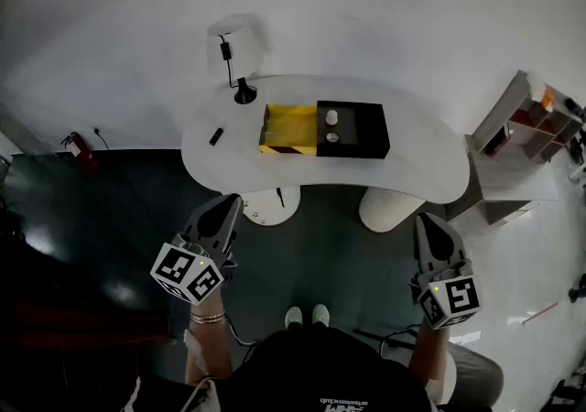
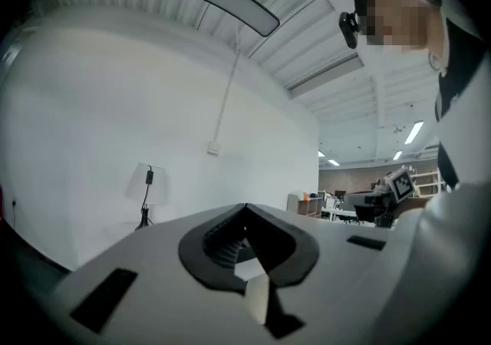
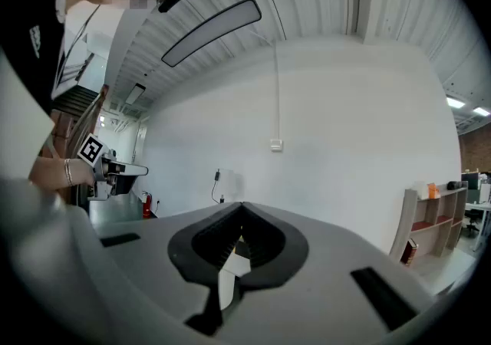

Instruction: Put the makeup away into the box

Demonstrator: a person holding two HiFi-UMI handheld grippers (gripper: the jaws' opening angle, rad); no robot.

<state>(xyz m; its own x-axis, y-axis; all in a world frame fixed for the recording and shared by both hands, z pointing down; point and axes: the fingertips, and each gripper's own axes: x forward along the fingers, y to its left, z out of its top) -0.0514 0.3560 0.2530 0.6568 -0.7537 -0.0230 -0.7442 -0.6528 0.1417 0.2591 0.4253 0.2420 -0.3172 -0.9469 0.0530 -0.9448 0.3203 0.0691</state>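
On the white table (image 1: pixel 417 166) lies an open box: a yellow-lined half (image 1: pixel 289 129) and a black half (image 1: pixel 362 131). Two small white makeup jars (image 1: pixel 331 115) (image 1: pixel 332 136) rest on the black half. A small black item (image 1: pixel 216 136) lies on the table's left part. My left gripper (image 1: pixel 229 205) and right gripper (image 1: pixel 427 221) hang level over the floor, well short of the table. Both are shut and hold nothing. In the left gripper view the left gripper (image 2: pixel 245 206) shows its jaws meeting, and the right gripper (image 3: pixel 242 204) looks the same in the right gripper view.
A white lamp (image 1: pixel 236 53) stands at the table's back left. A shelf unit (image 1: pixel 529 126) is at the right, a red fire extinguisher (image 1: pixel 81 152) at the left wall. Two white table bases (image 1: pixel 392 209) (image 1: pixel 270 205) stand under the front edge.
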